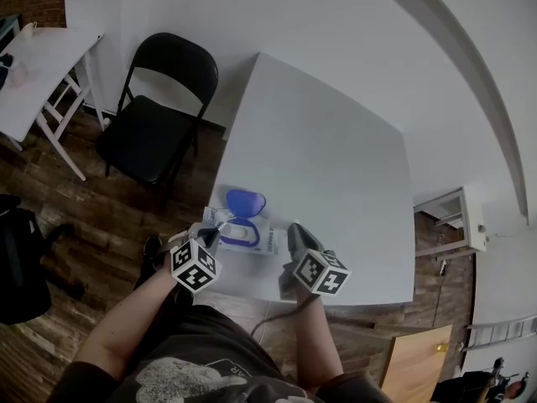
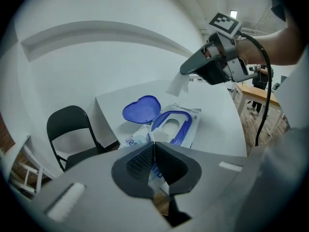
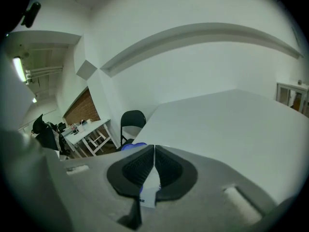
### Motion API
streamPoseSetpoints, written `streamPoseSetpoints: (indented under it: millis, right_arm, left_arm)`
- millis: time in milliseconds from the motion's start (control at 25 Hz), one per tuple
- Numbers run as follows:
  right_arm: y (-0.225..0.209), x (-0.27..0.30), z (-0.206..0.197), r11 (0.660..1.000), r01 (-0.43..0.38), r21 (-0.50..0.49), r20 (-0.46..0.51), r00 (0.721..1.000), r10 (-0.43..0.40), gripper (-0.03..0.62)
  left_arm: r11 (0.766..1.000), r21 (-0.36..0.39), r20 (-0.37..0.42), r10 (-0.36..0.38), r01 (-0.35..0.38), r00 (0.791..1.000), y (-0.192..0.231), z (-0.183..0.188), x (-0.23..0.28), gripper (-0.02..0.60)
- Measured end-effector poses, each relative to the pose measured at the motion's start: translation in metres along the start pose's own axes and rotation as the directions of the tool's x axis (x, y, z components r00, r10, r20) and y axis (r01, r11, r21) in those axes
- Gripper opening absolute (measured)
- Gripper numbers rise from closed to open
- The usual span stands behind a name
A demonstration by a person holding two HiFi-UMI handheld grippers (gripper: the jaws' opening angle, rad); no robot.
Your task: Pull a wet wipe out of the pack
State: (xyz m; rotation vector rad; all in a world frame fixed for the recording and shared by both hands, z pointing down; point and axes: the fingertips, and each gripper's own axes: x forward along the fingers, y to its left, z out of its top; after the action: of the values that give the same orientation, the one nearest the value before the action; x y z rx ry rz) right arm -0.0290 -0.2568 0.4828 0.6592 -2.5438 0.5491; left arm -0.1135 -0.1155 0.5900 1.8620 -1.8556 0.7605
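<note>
The wet wipe pack [image 1: 249, 229] lies at the near left corner of the white table [image 1: 327, 149], its blue heart-shaped lid [image 1: 245, 201] flipped open. In the left gripper view the lid [image 2: 141, 108] and the blue-rimmed opening [image 2: 173, 124] show plainly. My left gripper [image 2: 154, 146] is shut on the pack's near end, low at the table edge [image 1: 210, 237]. My right gripper [image 1: 294, 231] hangs above the table to the right of the pack, shut on a white wipe [image 2: 177, 85] that dangles from its tips [image 2: 186, 71]. Between its jaws [image 3: 154, 151] the wipe [image 3: 150, 190] shows.
A black folding chair [image 1: 159, 107] stands off the table's left side on the wooden floor. A small white table [image 1: 42, 57] is further left, and a white cabinet [image 1: 449, 217] stands past the right edge. The far tabletop [image 3: 227, 120] is bare.
</note>
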Motion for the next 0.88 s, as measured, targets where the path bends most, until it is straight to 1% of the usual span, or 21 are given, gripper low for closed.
streamPoseSetpoints:
  millis: [120,240,360,400,480,560,720,880]
  right_arm:
    - [-0.016,0.0,-0.018,0.999,0.05,-0.013,-0.036,0.998,-0.051,0.0]
    - [-0.025,-0.001,-0.031,0.996,0.085,-0.032,-0.048,0.995,-0.087,0.0]
    - [-0.028,-0.007,-0.032,0.995,0.094,-0.02,-0.018,0.995,-0.094,0.0]
    - [-0.028,-0.01,-0.029,0.995,0.096,-0.015,-0.003,0.995,-0.096,0.0]
    - [-0.027,-0.015,-0.023,0.996,0.094,-0.01,0.027,0.995,-0.094,0.0]
    - [-0.024,-0.02,-0.016,0.996,0.085,-0.002,0.054,0.995,-0.085,0.0]
    - [-0.013,-0.037,-0.009,0.997,0.074,0.017,0.098,0.992,-0.075,0.0]
    - [0.003,-0.054,-0.006,0.997,0.068,0.022,0.135,0.988,-0.07,0.0]
  left_arm:
    - [1.0,-0.002,-0.001,0.01,-0.01,1.0,0.007,0.001,0.002,0.026]
    - [0.999,-0.027,0.015,0.025,-0.025,1.0,0.016,0.005,0.004,0.026]
    - [0.997,-0.064,0.051,0.041,-0.037,0.998,0.022,0.012,0.001,0.036]
    - [0.996,-0.076,0.066,0.044,-0.039,0.997,0.023,0.015,-0.002,0.048]
    - [0.994,-0.1,0.092,0.051,-0.042,0.994,0.026,0.021,-0.007,0.091]
    - [0.992,-0.119,0.114,0.058,-0.044,0.992,0.028,0.027,-0.014,0.109]
    - [0.989,-0.139,0.161,0.067,-0.045,0.985,0.027,0.042,-0.031,0.11]
    - [0.985,-0.169,0.218,0.061,-0.024,0.974,0.025,0.056,-0.05,0.109]
